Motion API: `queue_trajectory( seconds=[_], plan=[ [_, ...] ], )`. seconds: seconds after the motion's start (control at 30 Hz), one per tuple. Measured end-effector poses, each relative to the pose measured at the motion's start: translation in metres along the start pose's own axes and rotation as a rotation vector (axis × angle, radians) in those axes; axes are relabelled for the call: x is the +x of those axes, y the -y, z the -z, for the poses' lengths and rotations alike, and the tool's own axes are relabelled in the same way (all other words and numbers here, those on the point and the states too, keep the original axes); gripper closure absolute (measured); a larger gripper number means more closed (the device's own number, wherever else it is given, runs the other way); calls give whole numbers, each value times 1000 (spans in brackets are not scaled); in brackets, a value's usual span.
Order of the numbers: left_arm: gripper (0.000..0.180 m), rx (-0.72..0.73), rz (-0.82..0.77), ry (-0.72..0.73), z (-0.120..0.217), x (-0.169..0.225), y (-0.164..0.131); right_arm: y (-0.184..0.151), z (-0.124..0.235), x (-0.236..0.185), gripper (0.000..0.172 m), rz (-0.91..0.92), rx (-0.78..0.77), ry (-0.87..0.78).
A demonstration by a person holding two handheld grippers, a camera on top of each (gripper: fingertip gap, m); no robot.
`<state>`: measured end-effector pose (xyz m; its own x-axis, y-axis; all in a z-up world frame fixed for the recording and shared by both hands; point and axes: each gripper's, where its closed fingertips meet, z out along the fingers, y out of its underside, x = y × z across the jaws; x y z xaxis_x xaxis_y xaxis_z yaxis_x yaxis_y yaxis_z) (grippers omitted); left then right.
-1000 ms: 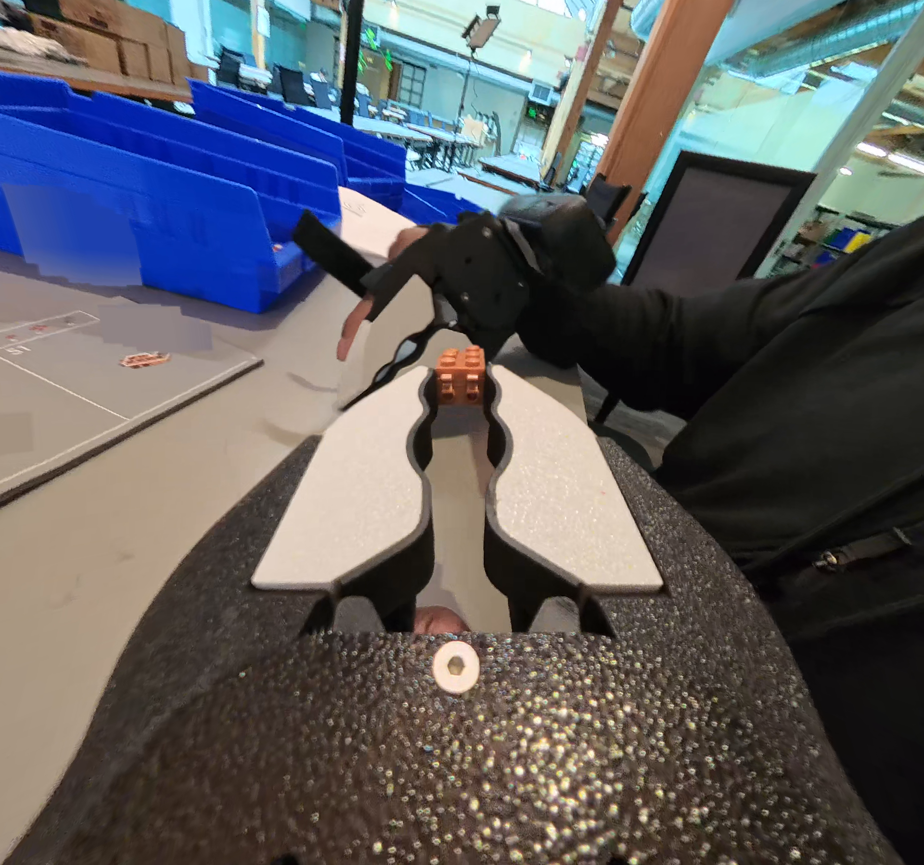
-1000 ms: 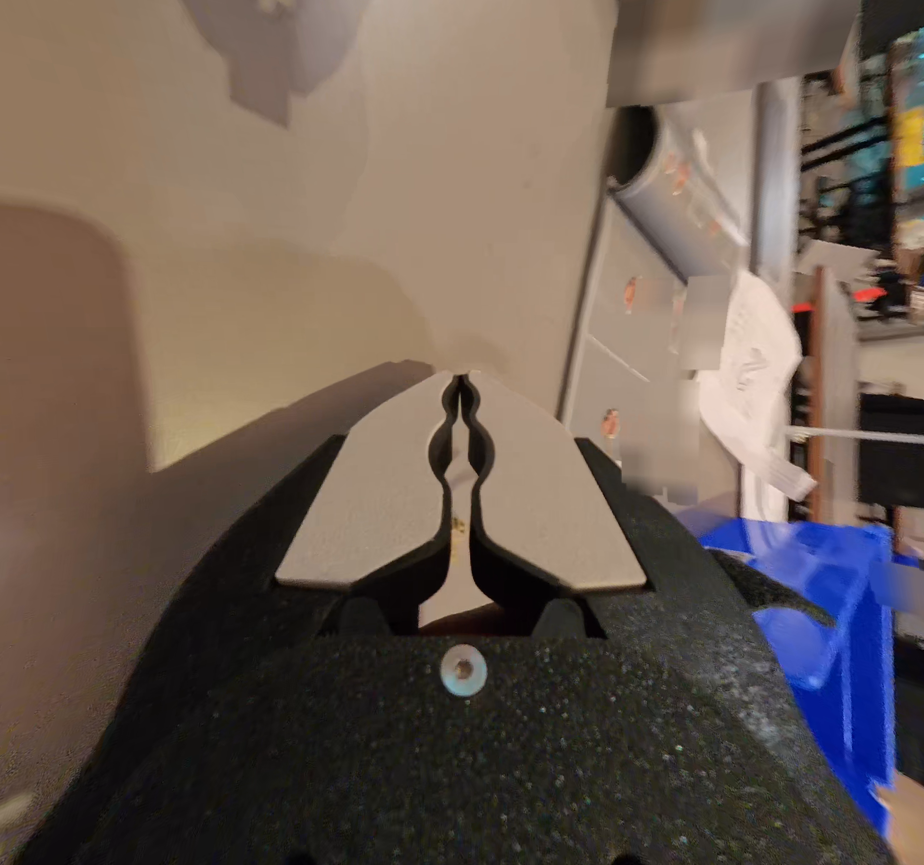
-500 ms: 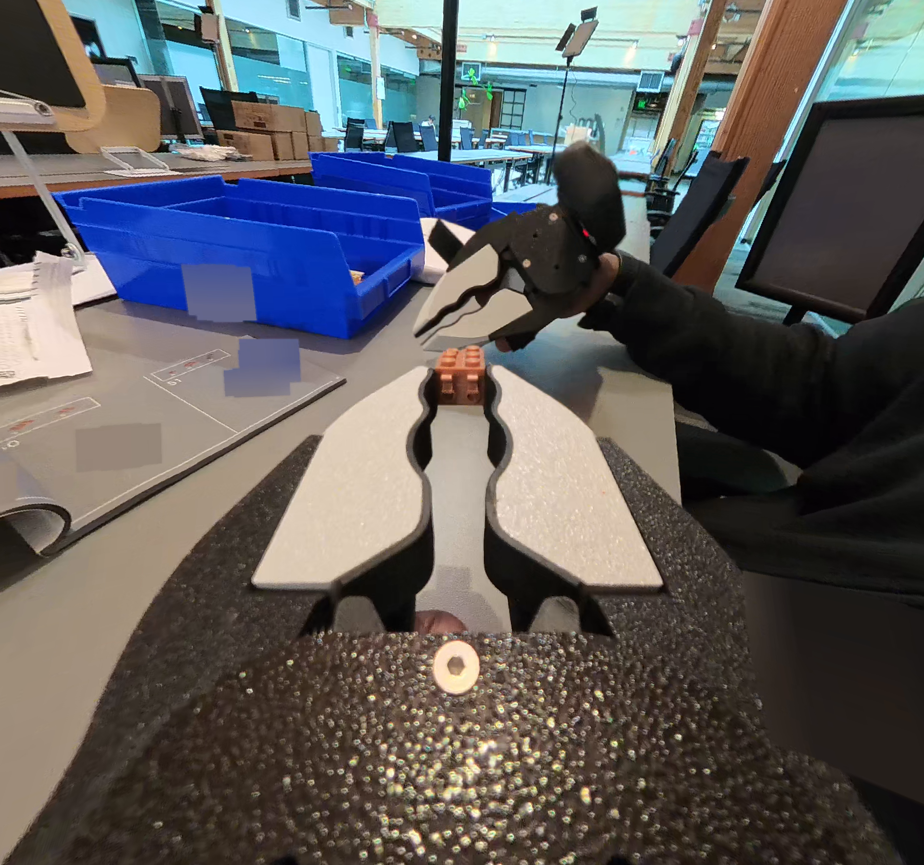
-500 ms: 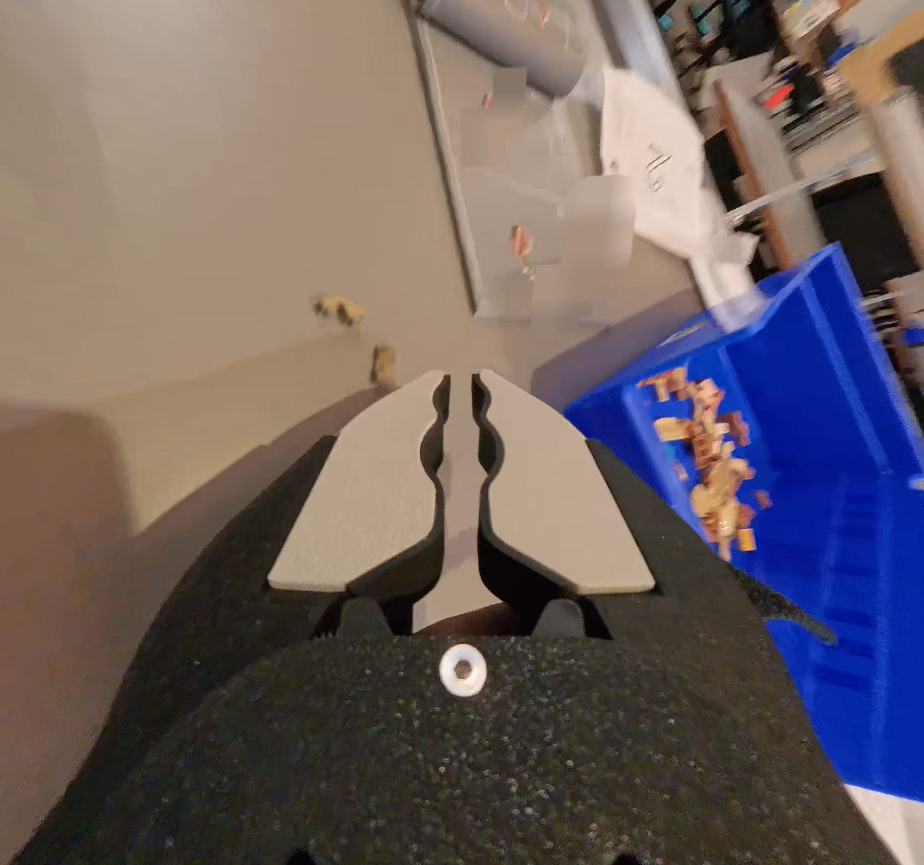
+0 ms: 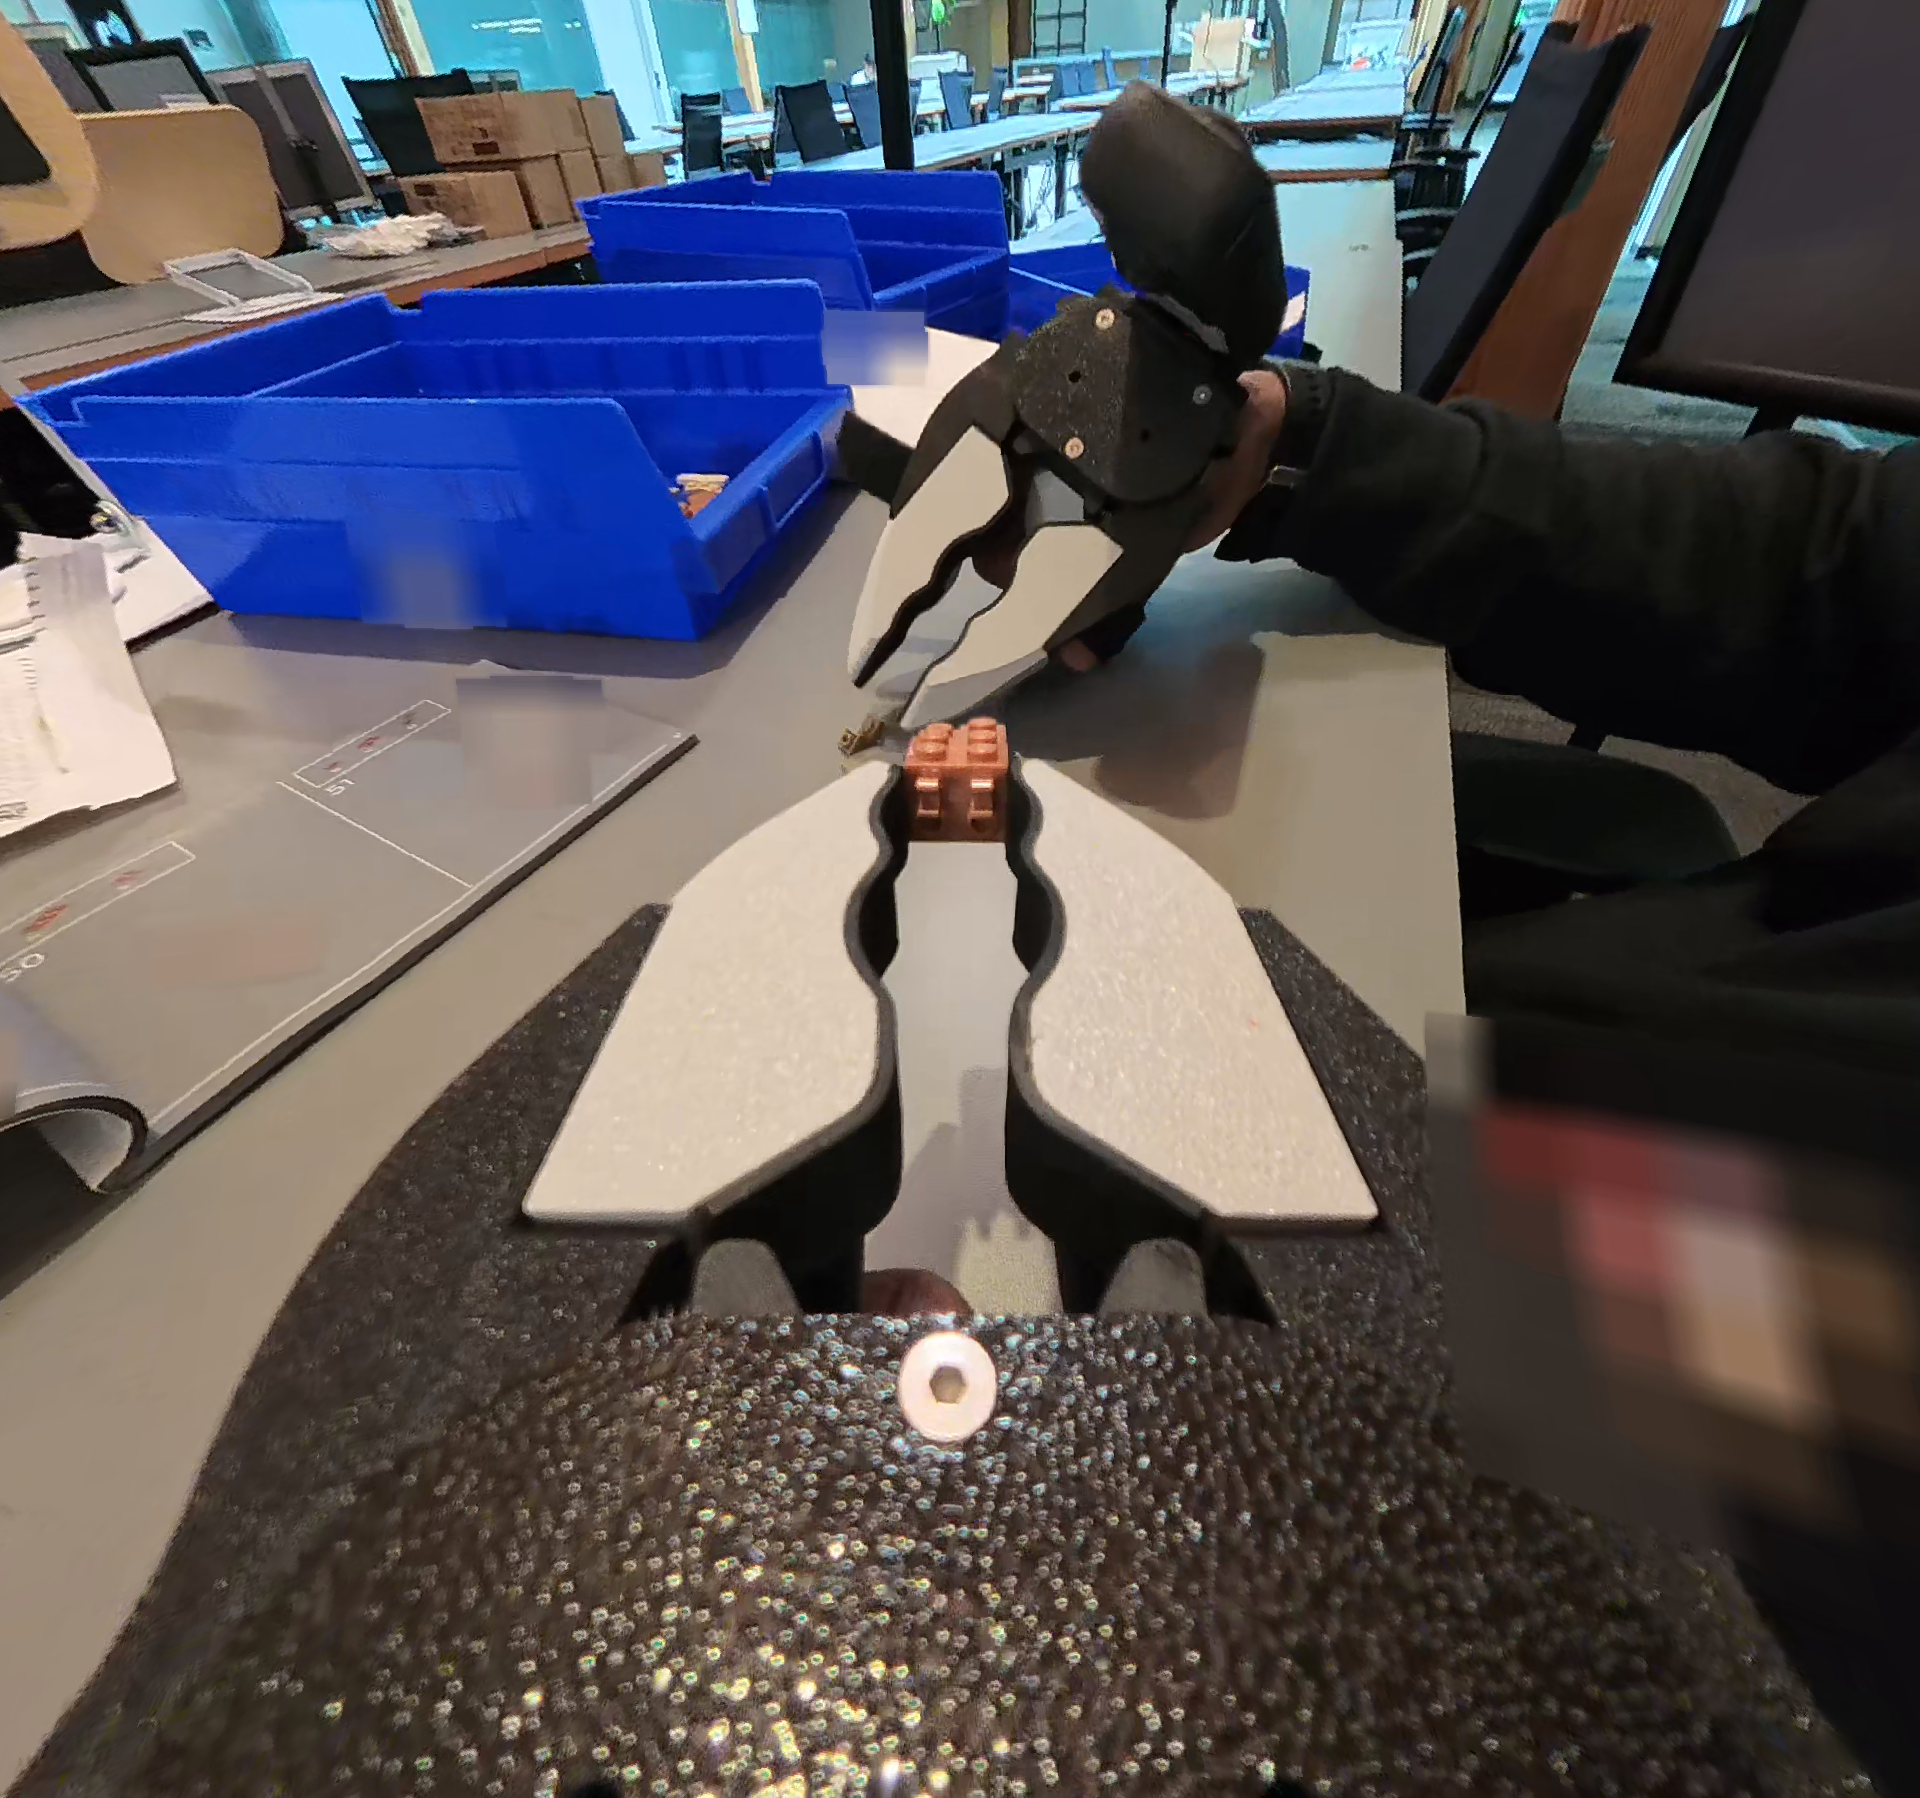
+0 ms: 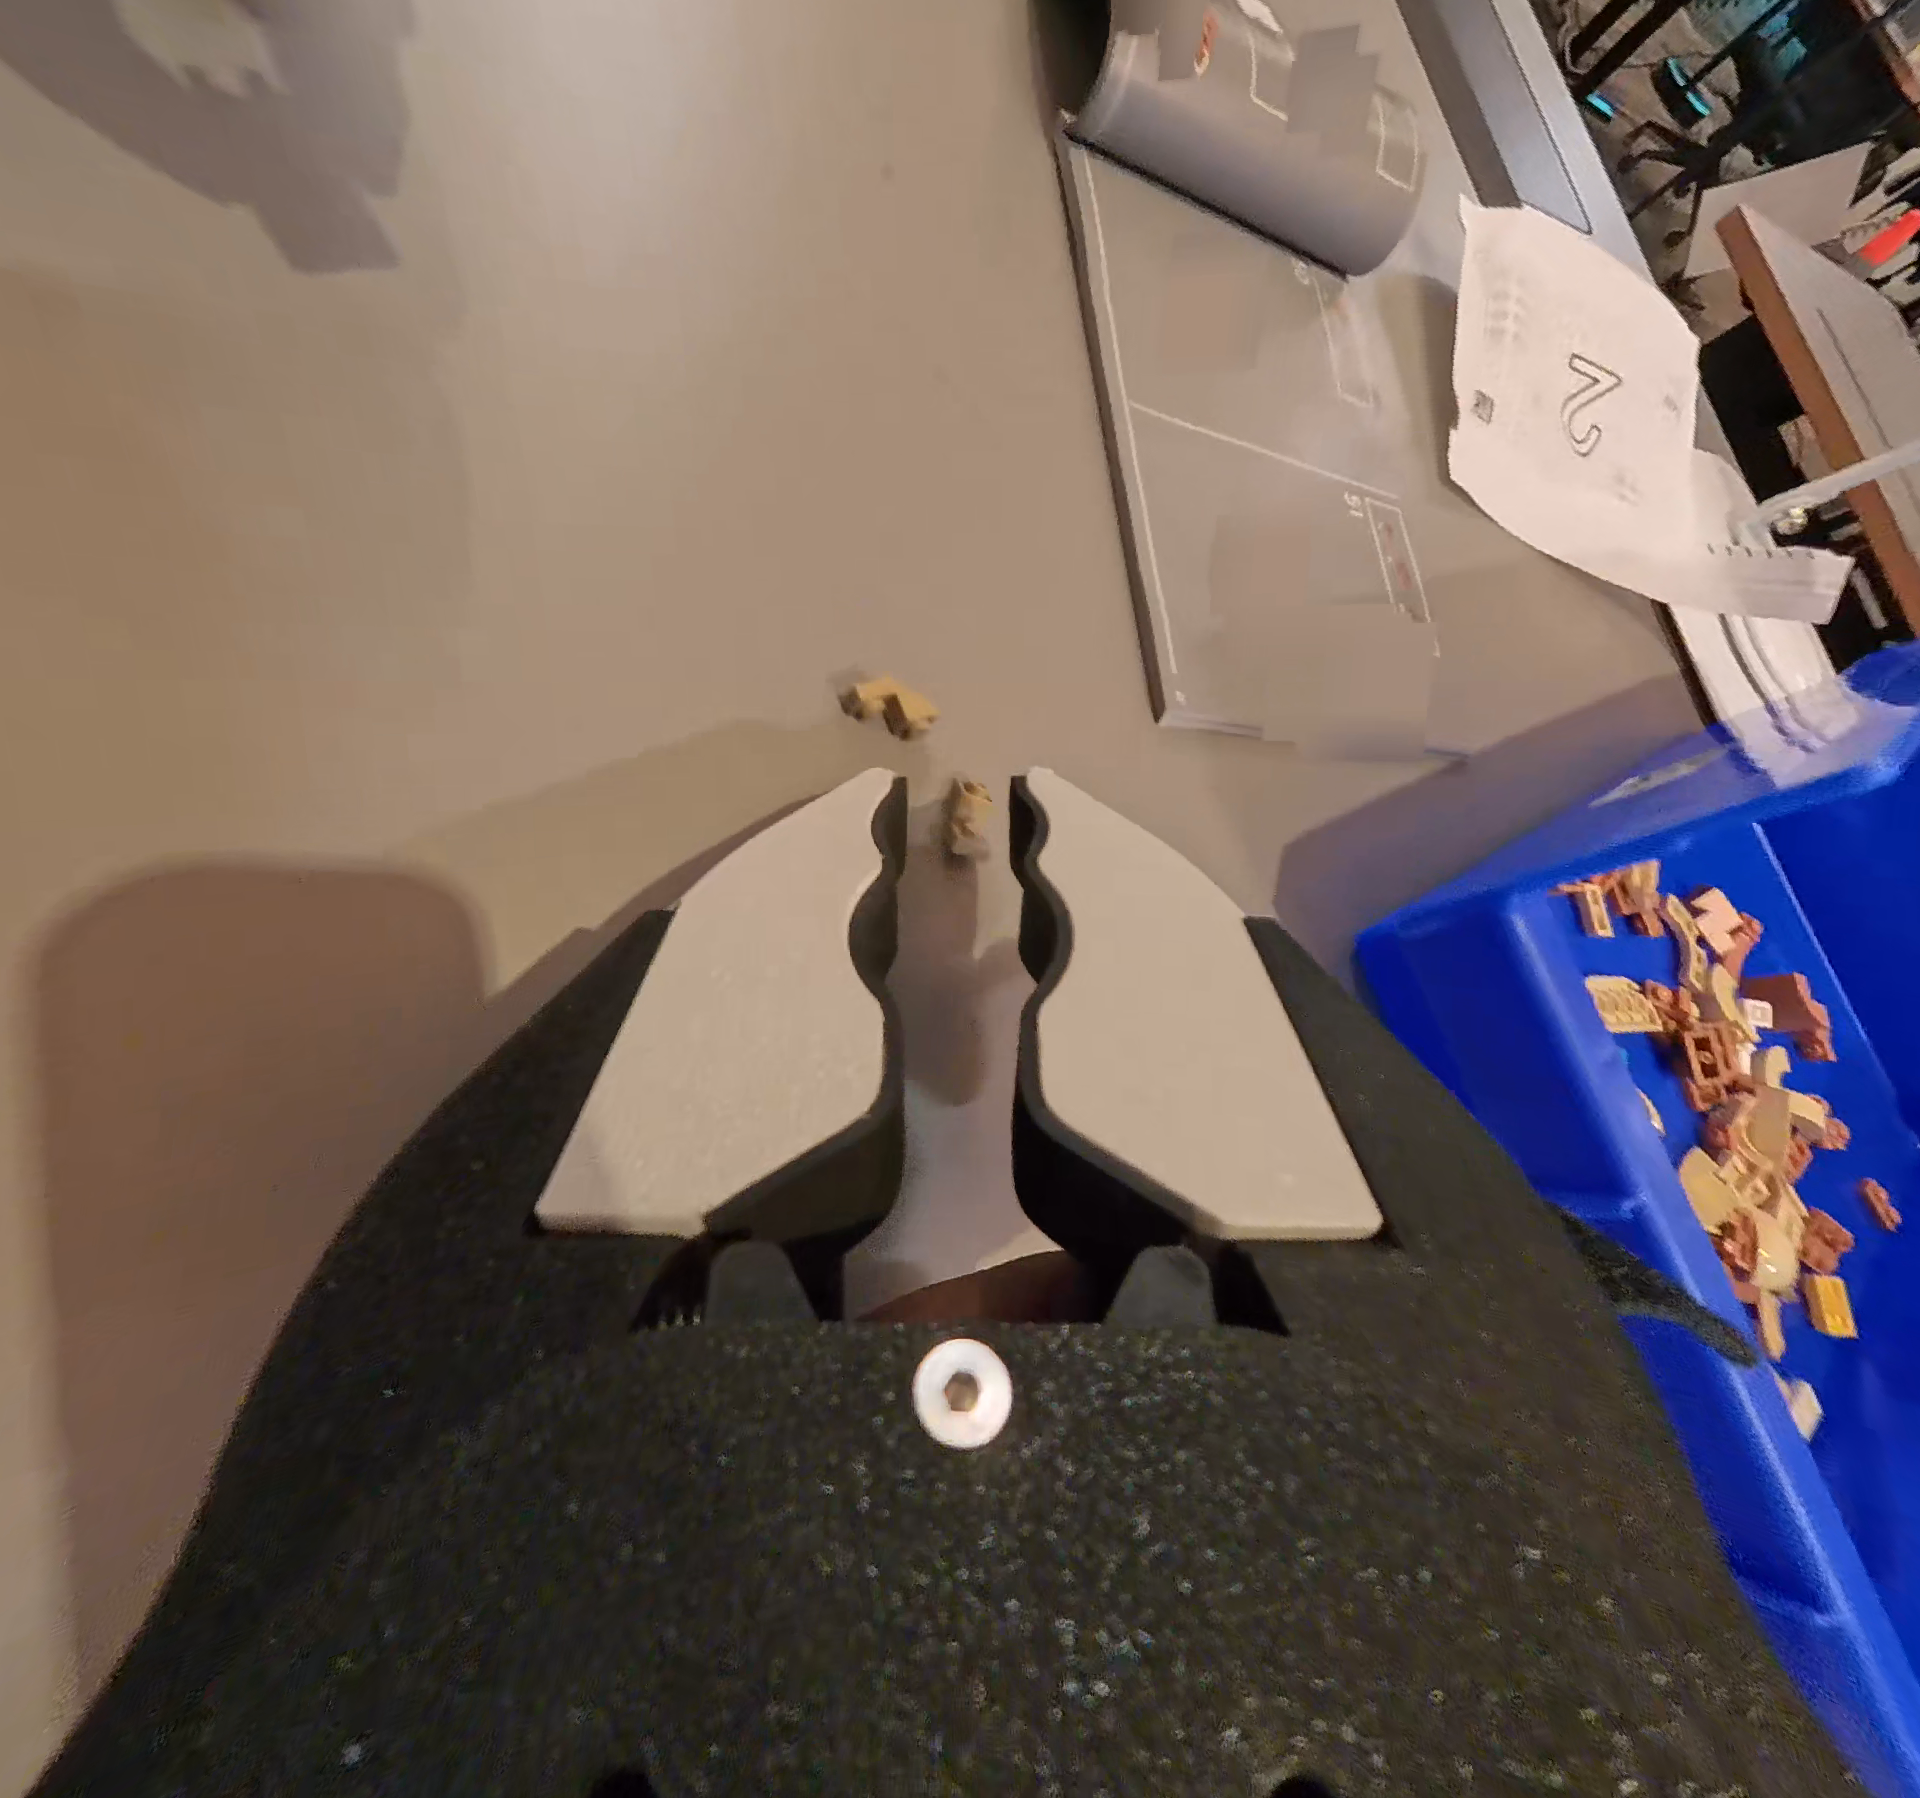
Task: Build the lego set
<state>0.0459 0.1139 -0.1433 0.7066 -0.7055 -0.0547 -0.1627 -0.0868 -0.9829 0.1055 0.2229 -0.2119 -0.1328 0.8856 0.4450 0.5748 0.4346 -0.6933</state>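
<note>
Left wrist view, foreground: left gripper [image 5: 956, 792] w/ both fingertips pressed on the sides of a reddish-brown studded brick [image 5: 956, 780], held at the very tips, studs up, clear of the grey table [image 5: 520, 1073]. Just beyond the brick, a small tan piece [image 5: 862, 736] lies on the table, near the tips of the right gripper [image 5: 891, 683], which points down toward the surface w/ jaws parted and nothing gripped. A hand in a black fingerless glove [image 5: 1226, 491] and a dark sleeve carry it. Left of centre: a dark grey mat [image 5: 312, 875] w/ white printed outlines, its near end curled up, and white paper sheets [image 5: 62, 709] at the edge. Farther back: a blue bin [image 5: 436, 491] w/ a few small pieces visible inside; more blue bins [image 5: 810, 231] behind it; cardboard boxes and office furniture in the distance.

Right wrist view, foreground: right gripper [image 6: 956, 798], jaws apart; a small tan piece [image 6: 964, 816] lies on the table between the fingertips, closer to the right one, w/ a gap on either side, so not clamped. Just ahead, a second tan piece [image 6: 888, 706], L-shaped, lies apart from both tips. Right: blue bin [image 6: 1558, 1229] holding a heap of brown and tan bricks [image 6: 1745, 1104]. Beyond: the mat [image 6: 1278, 501] and paper sheets [image 6: 1558, 398].
</note>
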Motion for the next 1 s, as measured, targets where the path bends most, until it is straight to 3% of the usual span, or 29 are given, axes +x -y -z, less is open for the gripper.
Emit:
queue_trajectory(
  seconds=[0.2, 0.4, 0.63, 0.77, 1.0],
  plan=[
    [164, -30, -28, 11, -4, 2, -3, -7, -5, 10, 155, -15, -76, -58],
    [164, -33, -31, 9, -4, 2, -4, 8, -7, -8, 154, -19, -6, 37],
    [164, -44, -34, 8, -6, 3, -5, 7, -13, -2, 161, 89, -20, 10],
    [164, -52, -41, 10, -7, 3, -6, 9, -15, -7, 162, 133, 8, 101],
    [164, -61, -31, -2, -8, 3, -7, 8, -26, -10, 162, 239, -75, 186]
  ],
)
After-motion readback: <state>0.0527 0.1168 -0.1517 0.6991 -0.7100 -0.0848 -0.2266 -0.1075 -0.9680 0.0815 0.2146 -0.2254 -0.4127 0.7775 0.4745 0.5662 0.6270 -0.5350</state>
